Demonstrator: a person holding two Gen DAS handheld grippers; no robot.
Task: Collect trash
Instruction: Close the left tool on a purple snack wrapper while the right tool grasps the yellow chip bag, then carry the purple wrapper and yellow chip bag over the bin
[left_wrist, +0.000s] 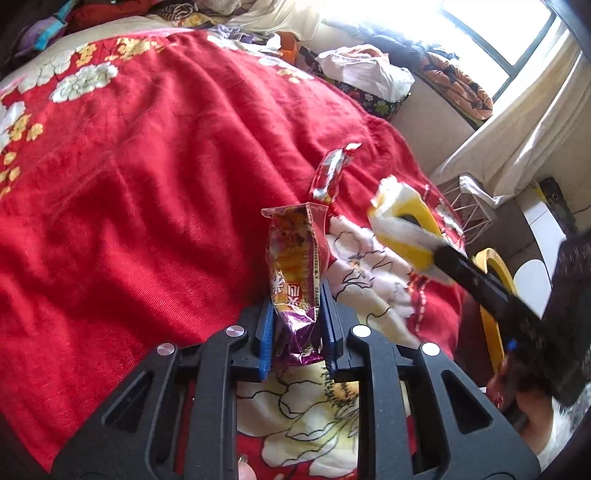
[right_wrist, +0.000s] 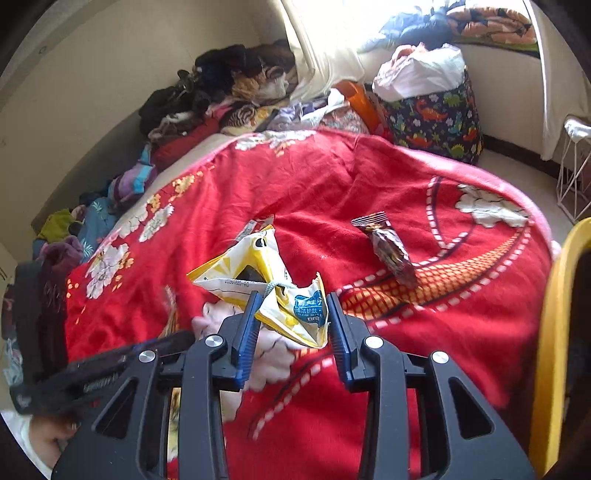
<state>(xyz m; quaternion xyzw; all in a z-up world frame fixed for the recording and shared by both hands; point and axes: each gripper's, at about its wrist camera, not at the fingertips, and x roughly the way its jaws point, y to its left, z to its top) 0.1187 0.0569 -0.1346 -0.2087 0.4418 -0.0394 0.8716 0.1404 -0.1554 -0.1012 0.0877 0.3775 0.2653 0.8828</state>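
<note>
While both grippers are lowered over the red blanket (left_wrist: 147, 192), two pieces of trash are taken at once. The left gripper (left_wrist: 297, 325) is pinched onto the purple-and-gold snack bag (left_wrist: 295, 269): its blue pads press the crumpled lower end from both sides, so the torn top stands upright above the jaws, presumably so the bag can be lifted without spilling. Large white characters on a red patch are printed on this bag, but they cannot be read with confidence.

The right gripper (right_wrist: 291, 325) is set around the yellow-and-white wrapper (right_wrist: 266, 280). Its left pad touches the foil, while a narrow gap appears to remain at the right pad, so the jaws are judged not yet clamped, though the wide-angle view makes this uncertain. A blue label with "CLEAN SKIN" beneath Chinese text is shown on the wrapper, along with a printed date code too small to read.

A third piece, the brown candy wrapper (right_wrist: 391, 251), is left lying on the blanket well apart from both grippers. A yellow rim (right_wrist: 554, 332) is seen at the right edge; it is possibly the bin.
</note>
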